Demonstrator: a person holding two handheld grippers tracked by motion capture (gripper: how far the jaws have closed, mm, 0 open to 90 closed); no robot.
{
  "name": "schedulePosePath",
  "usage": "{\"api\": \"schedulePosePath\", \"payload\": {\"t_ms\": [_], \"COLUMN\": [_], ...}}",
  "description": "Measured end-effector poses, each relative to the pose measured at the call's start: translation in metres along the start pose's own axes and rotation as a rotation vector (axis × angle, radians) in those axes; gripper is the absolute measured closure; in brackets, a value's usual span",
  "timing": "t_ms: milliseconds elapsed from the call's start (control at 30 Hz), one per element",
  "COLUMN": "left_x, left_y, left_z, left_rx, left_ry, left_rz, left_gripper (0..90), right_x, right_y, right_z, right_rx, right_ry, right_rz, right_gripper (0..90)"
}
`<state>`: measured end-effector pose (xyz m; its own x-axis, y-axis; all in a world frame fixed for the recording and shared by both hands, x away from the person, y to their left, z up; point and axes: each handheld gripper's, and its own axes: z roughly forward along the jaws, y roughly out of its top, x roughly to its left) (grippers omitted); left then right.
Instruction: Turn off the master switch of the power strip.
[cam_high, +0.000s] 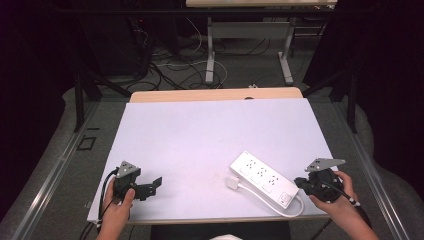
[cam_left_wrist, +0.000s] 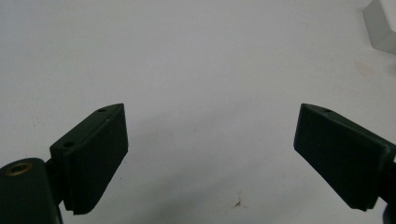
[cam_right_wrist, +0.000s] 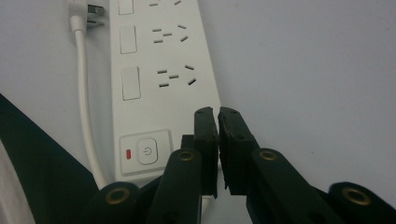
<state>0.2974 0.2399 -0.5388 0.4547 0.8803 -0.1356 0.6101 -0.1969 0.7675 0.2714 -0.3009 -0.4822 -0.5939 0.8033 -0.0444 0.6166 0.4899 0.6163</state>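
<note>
A: Looking at the high view first: white desk (cam_high: 200, 135) with a pale wood edge at the far side, grey floor beyond, loose cables and metal legs of another table in back, dark curtains on both sides.
B: Where's the power strip?
A: White power strip (cam_high: 262, 179) lies diagonally at the near right of the desk, its cord (cam_high: 295, 206) looped at the near end, plug (cam_high: 232, 182) lying beside it. Right gripper (cam_high: 299, 183) just beside its switch end; left gripper (cam_high: 156, 182) well apart at the near left.
B: Left gripper view?
A: Jaws spread wide, released, bare desk between. A grey corner shows top right, and I can't tell what it is.
B: Right gripper view?
A: Jaws clenched together, nothing between them, over the strip's edge by the power button (cam_right_wrist: 147, 151) with a red indicator. No readable writing.
</note>
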Motion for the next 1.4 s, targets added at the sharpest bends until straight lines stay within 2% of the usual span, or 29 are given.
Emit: {"api": "schedulePosePath", "payload": {"t_ms": [33, 67, 100, 133, 300, 367, 567, 600, 633, 733, 800, 833, 867, 900, 1033, 1067, 1100, 1133, 1167, 1200, 1233, 1300, 1333, 1400], "left_x": [0.000, 0.000, 0.000, 0.000, 0.000, 0.000, 0.000, 0.000, 0.000, 0.000, 0.000, 0.000, 0.000, 0.000, 0.000, 0.000, 0.000, 0.000, 0.000, 0.000, 0.000, 0.000, 0.000, 0.000], "left_y": [0.000, 0.000, 0.000, 0.000, 0.000, 0.000, 0.000, 0.000, 0.000, 0.000, 0.000, 0.000, 0.000, 0.000, 0.000, 0.000, 0.000, 0.000, 0.000, 0.000, 0.000, 0.000, 0.000, 0.000], "left_z": [0.000, 0.000, 0.000, 0.000, 0.000, 0.000, 0.000, 0.000, 0.000, 0.000, 0.000, 0.000, 0.000, -0.001, 0.000, 0.000, 0.000, 0.000, 0.000, 0.000, 0.000, 0.000, 0.000, 0.000], "left_rx": [-0.001, -0.001, 0.000, 0.000, 0.002, 0.000, 0.002, 0.001, -0.001, 0.000, -0.003, -0.003, -0.002, 0.005, -0.002, -0.001, -0.001, -0.002, -0.001, 0.000, -0.002, -0.001, -0.001, -0.002], "left_ry": [0.001, 0.001, 0.001, 0.001, 0.000, 0.001, 0.000, 0.000, 0.001, 0.000, -0.001, -0.001, 0.000, -0.004, -0.001, -0.002, -0.002, -0.002, -0.002, -0.002, -0.001, -0.002, -0.002, -0.002], "left_rz": [0.000, 0.001, 0.001, 0.001, 0.003, 0.003, 0.003, 0.002, 0.003, 0.000, -0.003, -0.003, -0.002, -0.001, -0.004, -0.003, -0.003, -0.004, -0.005, -0.005, -0.004, -0.004, -0.004, -0.004], "left_gripper": [10.1, 10.1, 10.1, 10.2, 10.2, 10.2, 10.2, 10.2, 10.2, 10.3, 10.3, 10.3, 10.3, 10.3, 10.3, 10.3, 10.3, 10.3, 10.3, 10.3, 10.3, 10.3, 10.4, 10.4], "right_x": [0.001, 0.003, 0.002, 0.002, 0.007, 0.008, 0.013, 0.013, 0.014, 0.018, 0.020, 0.021, 0.023, 0.024, 0.027, 0.028, 0.029, 0.031, 0.031, 0.031, 0.031, 0.033, 0.033, 0.033], "right_y": [0.000, 0.000, 0.000, 0.001, 0.002, 0.002, 0.004, 0.004, 0.004, 0.006, 0.006, 0.007, 0.006, 0.007, 0.006, 0.006, 0.005, 0.004, 0.004, 0.004, 0.004, 0.002, 0.003, 0.001], "right_z": [0.002, 0.002, 0.003, 0.003, 0.006, 0.007, 0.011, 0.010, 0.012, 0.014, 0.017, 0.017, 0.018, 0.018, 0.024, 0.024, 0.026, 0.027, 0.027, 0.029, 0.029, 0.031, 0.030, 0.033], "right_rx": [-0.016, -0.008, -0.009, -0.009, 0.007, 0.009, 0.024, 0.043, 0.024, 0.058, 0.045, 0.061, 0.054, 0.075, 0.076, 0.090, 0.085, 0.109, 0.109, 0.101, 0.119, 0.112, 0.131, 0.114], "right_ry": [0.003, 0.008, 0.009, 0.011, 0.017, 0.031, 0.048, 0.044, 0.059, 0.070, 0.076, 0.080, 0.083, 0.083, 0.087, 0.085, 0.094, 0.098, 0.098, 0.104, 0.105, 0.109, 0.113, 0.110], "right_rz": [0.006, 0.009, -0.015, -0.017, -0.001, -0.020, -0.028, -0.036, -0.037, -0.047, -0.049, -0.059, -0.057, -0.056, -0.074, -0.077, -0.074, -0.050, -0.050, -0.072, -0.081, -0.076, -0.078, -0.080], "right_gripper": [88.7, 89.5, 90.0, 90.0, 90.0, 90.0, 90.0, 90.0, 90.0, 90.0, 90.0, 90.0, 90.0, 90.0, 90.0, 90.0, 90.0, 90.0, 90.0, 90.0, 90.0, 90.0, 90.0, 90.0]}}
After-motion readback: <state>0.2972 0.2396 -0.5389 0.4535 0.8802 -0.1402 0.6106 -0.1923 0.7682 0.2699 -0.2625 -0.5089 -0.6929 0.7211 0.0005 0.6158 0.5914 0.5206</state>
